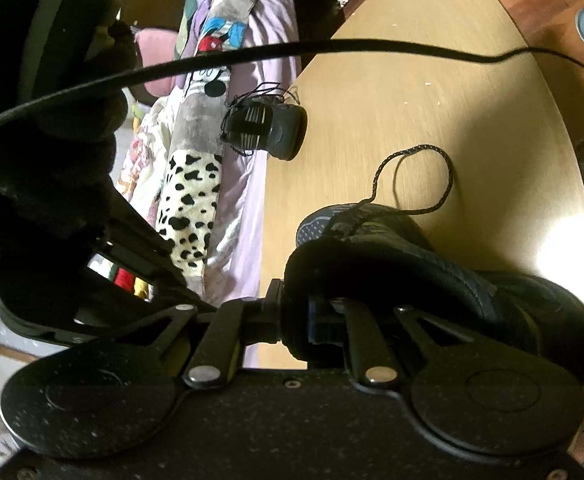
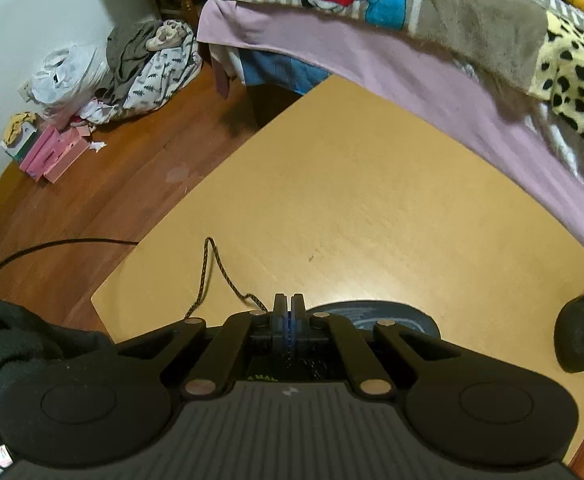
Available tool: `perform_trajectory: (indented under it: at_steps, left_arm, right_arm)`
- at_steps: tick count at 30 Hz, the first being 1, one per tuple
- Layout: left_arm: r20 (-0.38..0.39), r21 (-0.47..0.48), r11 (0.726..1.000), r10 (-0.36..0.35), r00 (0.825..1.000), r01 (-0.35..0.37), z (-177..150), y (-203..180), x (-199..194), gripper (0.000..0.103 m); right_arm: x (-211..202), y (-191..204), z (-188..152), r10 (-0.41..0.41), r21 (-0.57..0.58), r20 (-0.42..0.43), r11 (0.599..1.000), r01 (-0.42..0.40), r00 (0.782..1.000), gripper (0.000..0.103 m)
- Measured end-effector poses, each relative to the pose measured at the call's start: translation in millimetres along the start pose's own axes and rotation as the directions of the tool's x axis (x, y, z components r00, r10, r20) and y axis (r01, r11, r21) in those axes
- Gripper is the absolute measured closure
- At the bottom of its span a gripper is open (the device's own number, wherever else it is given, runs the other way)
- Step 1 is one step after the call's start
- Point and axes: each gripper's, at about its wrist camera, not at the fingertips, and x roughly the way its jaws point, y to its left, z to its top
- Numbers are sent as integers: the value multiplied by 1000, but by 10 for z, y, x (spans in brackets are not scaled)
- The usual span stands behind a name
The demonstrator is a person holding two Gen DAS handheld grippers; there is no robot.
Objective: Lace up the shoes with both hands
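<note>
shoe [image 1: 432, 264] near table [image 2: 372, 184] edge, left claw [image 1: 292, 312] clamping its collar.

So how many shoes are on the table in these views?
2. The near shoe sits right at the left gripper, whose jaws clamp its padded collar. The far shoe lies at the table edge beside the bed. None appears hidden, though the grippers block part of the table.

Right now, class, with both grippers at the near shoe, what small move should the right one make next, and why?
Probably draw the lace gently taut. The right gripper is shut, apparently on the lace, whose slack loops over the table, while the left gripper clamps the near shoe at its collar, steadying it.
</note>
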Motion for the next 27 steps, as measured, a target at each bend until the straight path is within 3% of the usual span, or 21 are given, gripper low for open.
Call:
perform_trajectory:
  at_steps: [15,20,22,27]
  left_arm:
    - [13,-50,998,-37,999,37,-144,38,-138,91]
    - [9,-78,995,-54,999,55,-189,101,-249,80]
    - [16,-112,992,-60,998,61,-209,158,-323,75]
    - [16,-250,967,-50,999,52,-328,361,-427,75]
  right_arm:
    - [-448,209,355,-46,-7,166,999,48,985,100]
    - [-676,283,458,-52,-11,233,998,56,971,100]
    - [-775,313,502,-55,-12,263,998,60,963,100]
    - [-1037,360,640,-65,-12,334,997,73,940,100]
